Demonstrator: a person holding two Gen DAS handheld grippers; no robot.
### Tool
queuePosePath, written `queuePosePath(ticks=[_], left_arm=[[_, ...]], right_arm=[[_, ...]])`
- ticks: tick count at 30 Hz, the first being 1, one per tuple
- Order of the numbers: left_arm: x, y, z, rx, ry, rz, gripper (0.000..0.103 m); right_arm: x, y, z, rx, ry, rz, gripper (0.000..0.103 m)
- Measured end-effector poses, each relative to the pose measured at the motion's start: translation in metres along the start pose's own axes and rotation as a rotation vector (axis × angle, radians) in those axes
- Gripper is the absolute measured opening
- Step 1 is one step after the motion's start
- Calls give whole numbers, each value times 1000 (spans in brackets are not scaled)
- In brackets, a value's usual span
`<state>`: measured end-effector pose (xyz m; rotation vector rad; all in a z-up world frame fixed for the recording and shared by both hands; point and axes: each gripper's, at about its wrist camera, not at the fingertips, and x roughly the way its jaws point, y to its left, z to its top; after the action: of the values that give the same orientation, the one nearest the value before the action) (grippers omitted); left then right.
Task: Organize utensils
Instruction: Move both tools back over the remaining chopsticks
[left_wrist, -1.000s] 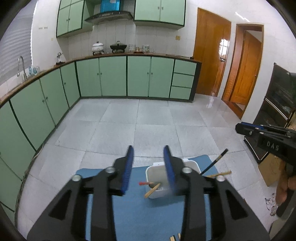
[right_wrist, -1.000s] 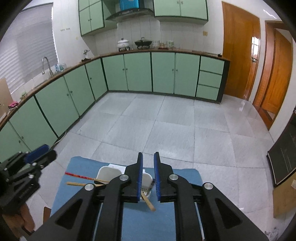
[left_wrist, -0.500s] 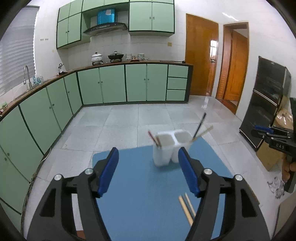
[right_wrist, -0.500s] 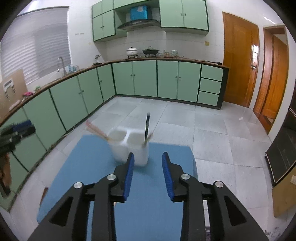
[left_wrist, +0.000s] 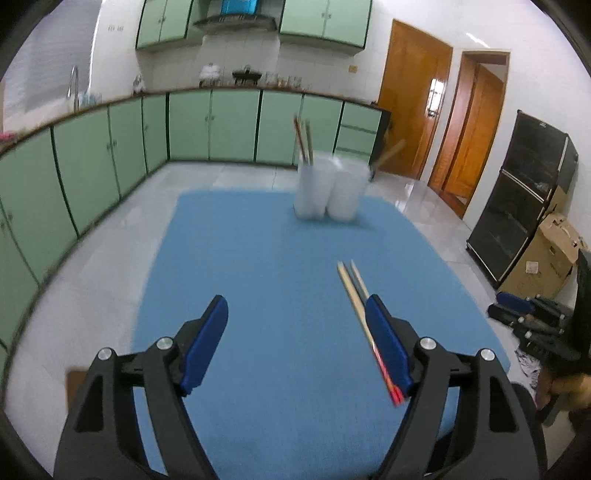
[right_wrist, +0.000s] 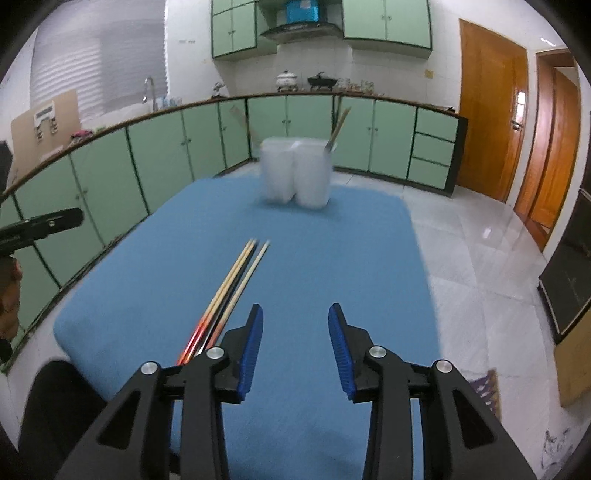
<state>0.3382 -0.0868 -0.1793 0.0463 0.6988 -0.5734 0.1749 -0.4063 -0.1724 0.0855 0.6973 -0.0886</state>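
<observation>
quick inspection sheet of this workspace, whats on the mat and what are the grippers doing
surface: blue mat, mostly bare
job's things: white two-cup holder upright at the mat's far end, with chopsticks sticking out of both cups; loose chopsticks lying side by side on the mat
clutter: nothing seen on the mat
grippers: left gripper open, jaws just been opening, nothing between them; right gripper open, also just been opening, nothing between them, loose chopsticks just left of it
cables: nothing seen
surroundings: green cabinets, tiled floor, wooden doors, cardboard box
</observation>
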Motion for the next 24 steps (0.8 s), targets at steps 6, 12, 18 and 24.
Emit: queuePosePath(ticks=[6, 12, 18, 24], left_arm=[[15, -13, -67, 25, 58, 45, 75], [13, -6, -95, -18, 91, 42, 75], [12, 1, -101, -36, 104, 48, 75], [15, -4, -97, -26, 106, 46, 76]], right_arm=[[27, 44, -56, -54, 60, 44, 37], [46, 73, -73, -131, 71, 22, 38], [53, 85, -70, -148, 47, 31, 41], [57, 82, -69, -133, 39, 29, 45]])
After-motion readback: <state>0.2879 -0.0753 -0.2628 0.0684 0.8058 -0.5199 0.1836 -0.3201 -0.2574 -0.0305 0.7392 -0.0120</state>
